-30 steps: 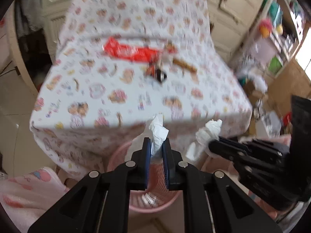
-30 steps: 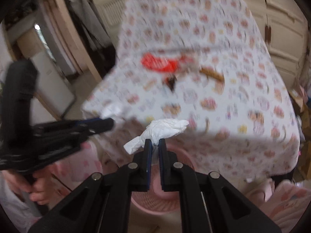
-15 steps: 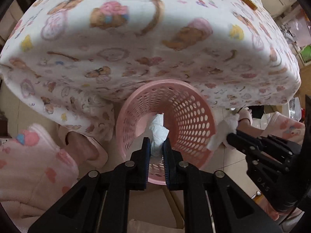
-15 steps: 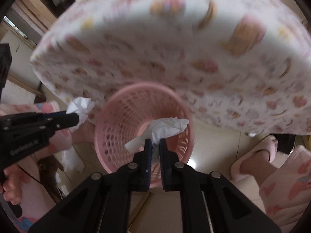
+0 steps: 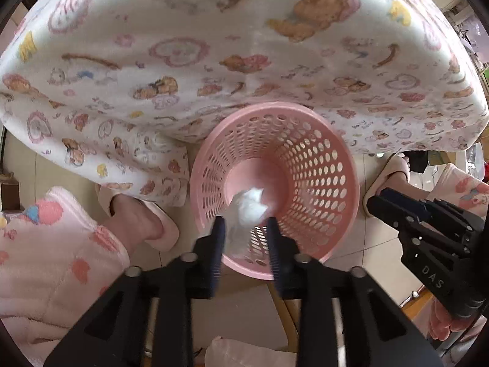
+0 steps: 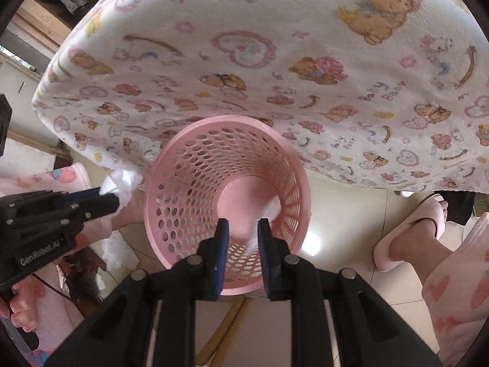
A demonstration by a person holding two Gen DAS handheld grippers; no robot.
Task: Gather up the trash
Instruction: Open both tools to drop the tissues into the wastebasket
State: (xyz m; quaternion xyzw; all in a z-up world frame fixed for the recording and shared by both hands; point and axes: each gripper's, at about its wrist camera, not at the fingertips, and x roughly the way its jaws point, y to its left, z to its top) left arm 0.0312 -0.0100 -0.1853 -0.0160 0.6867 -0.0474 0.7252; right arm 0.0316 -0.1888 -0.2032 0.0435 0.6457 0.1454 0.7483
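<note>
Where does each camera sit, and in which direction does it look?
Left wrist: on the left tongs, looking down into the pink basket under the edge of the bear-print tablecloth; shows the person's slippered feet and the right tongs at the right edge.
Right wrist: on the right tongs, looking down into the same basket; shows the feet and the left tongs at the left edge.
Shared: basket, tablecloth, feet. Both tongs have just been opening, with a blurred white tissue at each pair of tips.

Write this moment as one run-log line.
left gripper: just opening, tissue between jaws; right gripper: just opening, second tissue falling; pink basket: beneath both
</note>
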